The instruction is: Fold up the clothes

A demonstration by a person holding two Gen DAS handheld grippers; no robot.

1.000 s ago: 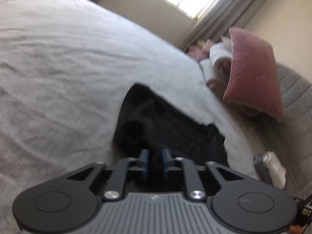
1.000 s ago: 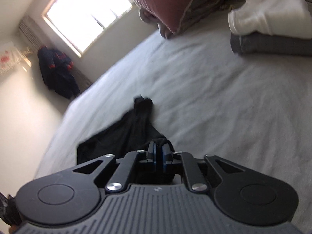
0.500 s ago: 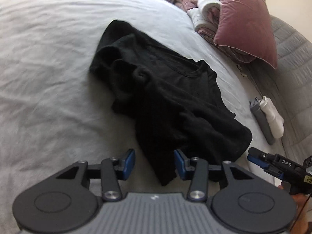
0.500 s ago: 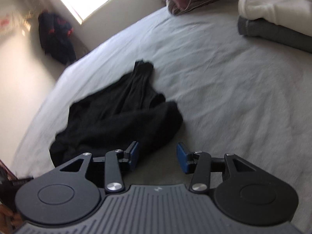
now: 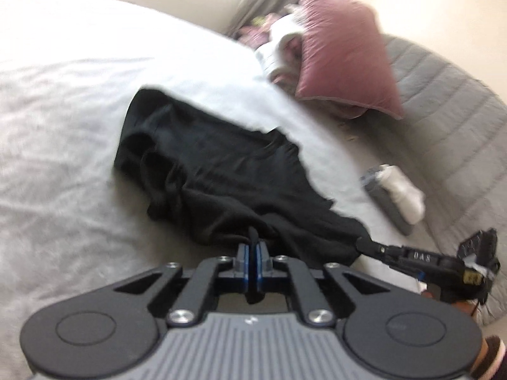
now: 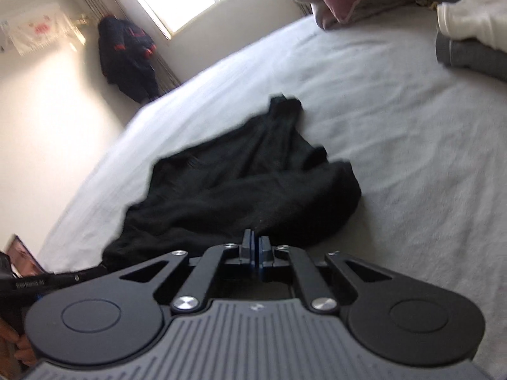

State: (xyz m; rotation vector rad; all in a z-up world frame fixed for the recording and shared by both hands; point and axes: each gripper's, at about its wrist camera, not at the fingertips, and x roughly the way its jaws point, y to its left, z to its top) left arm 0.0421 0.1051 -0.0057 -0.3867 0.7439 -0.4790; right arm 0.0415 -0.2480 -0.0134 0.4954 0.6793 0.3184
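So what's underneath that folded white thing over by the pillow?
The white garment lies on top of a folded grey garment, both on the bed sheet. Anything beneath the grey one is covered.

Both wrist views look low and close along their tongs, sharing the black shirt [image 5: 218, 171] from opposite ends.

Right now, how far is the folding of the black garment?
Done: two folded items, white on grey, sit stacked on the bed. In hand: the left claw and right claw are each shut on an edge of the black garment, which lies crumpled. Left: spreading it flat and every fold.
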